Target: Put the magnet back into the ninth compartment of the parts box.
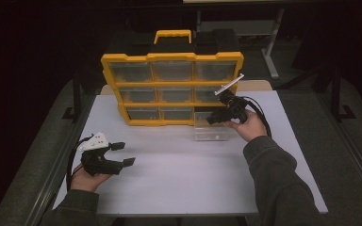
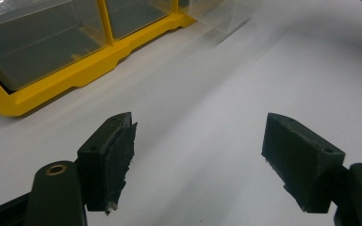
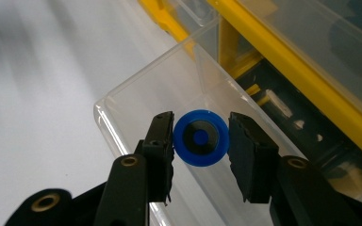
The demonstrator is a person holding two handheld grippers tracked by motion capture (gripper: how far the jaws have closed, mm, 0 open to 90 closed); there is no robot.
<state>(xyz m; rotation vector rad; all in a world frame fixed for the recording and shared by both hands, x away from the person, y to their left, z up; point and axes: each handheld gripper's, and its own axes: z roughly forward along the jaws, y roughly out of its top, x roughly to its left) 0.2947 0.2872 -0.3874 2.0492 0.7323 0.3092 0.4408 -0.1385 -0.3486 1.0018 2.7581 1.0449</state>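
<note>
A yellow organizer [image 1: 171, 89] of clear drawers stands at the back of the white desk [image 1: 184, 174]. Just before its lower right corner, a pulled-out clear drawer [image 1: 211, 128] sits under the right gripper [image 3: 201, 141], which clamps a blue disc [image 3: 201, 137]. Well left of it, the left gripper [image 1: 122, 154] hovers with jaws spread, holding nothing.

White table [image 1: 179, 174] bears organizer [image 1: 172, 87], clear bin [image 1: 211, 132].

Organizer [image 1: 169, 87]: stands at the desk's [image 1: 179, 174] far edge, ahead of both your tools.
Loose drawer [image 1: 211, 127]: directly under your right tool [image 1: 215, 117], touching the organizer's front.
Disc [image 3: 201, 137]: between your right tool's jaws, above that drawer.
</note>
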